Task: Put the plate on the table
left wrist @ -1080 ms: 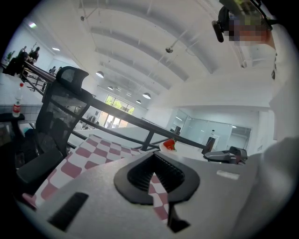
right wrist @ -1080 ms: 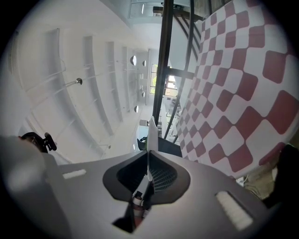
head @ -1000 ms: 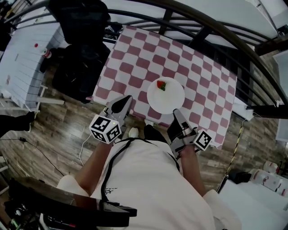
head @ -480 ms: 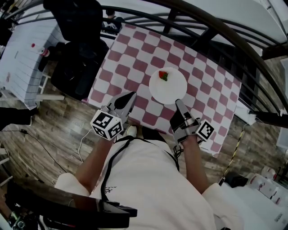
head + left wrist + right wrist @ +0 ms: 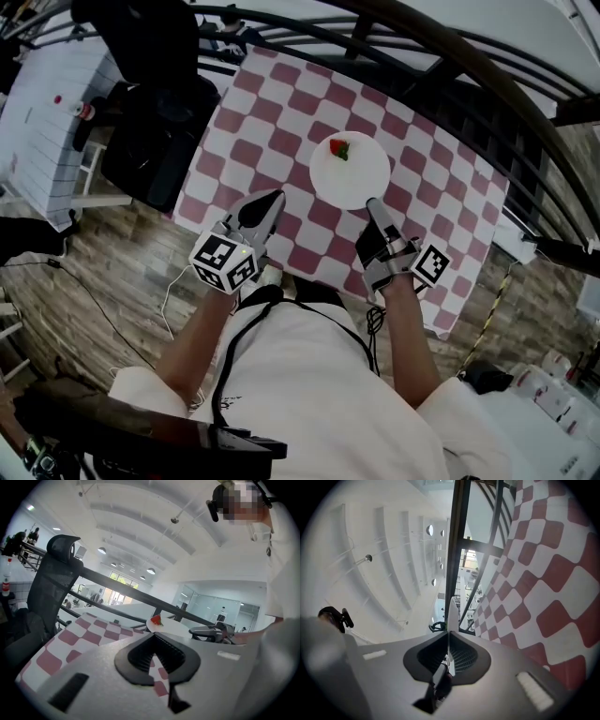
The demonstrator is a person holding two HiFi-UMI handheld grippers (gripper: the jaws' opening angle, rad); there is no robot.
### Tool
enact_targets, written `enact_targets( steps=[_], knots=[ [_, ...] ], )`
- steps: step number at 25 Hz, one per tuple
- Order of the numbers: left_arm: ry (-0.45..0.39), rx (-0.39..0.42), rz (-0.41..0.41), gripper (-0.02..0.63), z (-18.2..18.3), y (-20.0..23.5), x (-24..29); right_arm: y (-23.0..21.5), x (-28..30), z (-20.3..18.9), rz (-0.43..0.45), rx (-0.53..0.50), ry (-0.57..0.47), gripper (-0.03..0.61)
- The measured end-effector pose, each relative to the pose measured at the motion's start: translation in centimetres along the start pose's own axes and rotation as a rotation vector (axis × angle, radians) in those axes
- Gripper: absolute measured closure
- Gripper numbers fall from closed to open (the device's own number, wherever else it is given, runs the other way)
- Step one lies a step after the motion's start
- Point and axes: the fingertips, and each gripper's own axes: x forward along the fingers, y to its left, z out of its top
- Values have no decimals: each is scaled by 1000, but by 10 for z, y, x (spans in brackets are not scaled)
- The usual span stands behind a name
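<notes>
A round white plate point(image 5: 352, 173) carries a strawberry point(image 5: 338, 149) and hangs over the pink-and-white checked table point(image 5: 281, 103). My right gripper point(image 5: 371, 202) is shut on the plate's near rim. In the right gripper view that rim shows as a thin white edge point(image 5: 451, 613) between the closed jaws of the right gripper point(image 5: 448, 632). I cannot tell whether the plate touches the cloth. My left gripper point(image 5: 274, 197) is shut and empty, over the table's near edge to the left of the plate. The left gripper view shows the plate point(image 5: 174, 626), the strawberry point(image 5: 156, 619) and the right gripper point(image 5: 211, 632) beyond the left gripper point(image 5: 153, 634).
A black office chair point(image 5: 150, 131) stands against the table's left side. A dark curved railing point(image 5: 450, 56) runs behind the table. Farther left is a white table point(image 5: 37, 122). A cable point(image 5: 173, 291) lies on the wooden floor by my left arm.
The plate and both grippers have moved forward, farther in over the checked table. The right gripper stays shut on the rim and the left stays shut.
</notes>
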Motion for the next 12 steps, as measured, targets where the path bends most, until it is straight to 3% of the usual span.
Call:
enact_targets(
  steps=[12],
  knots=[
    [30,-3,35,607,-12,15,54,-51,21,52,-29,31,-4,558]
  ],
)
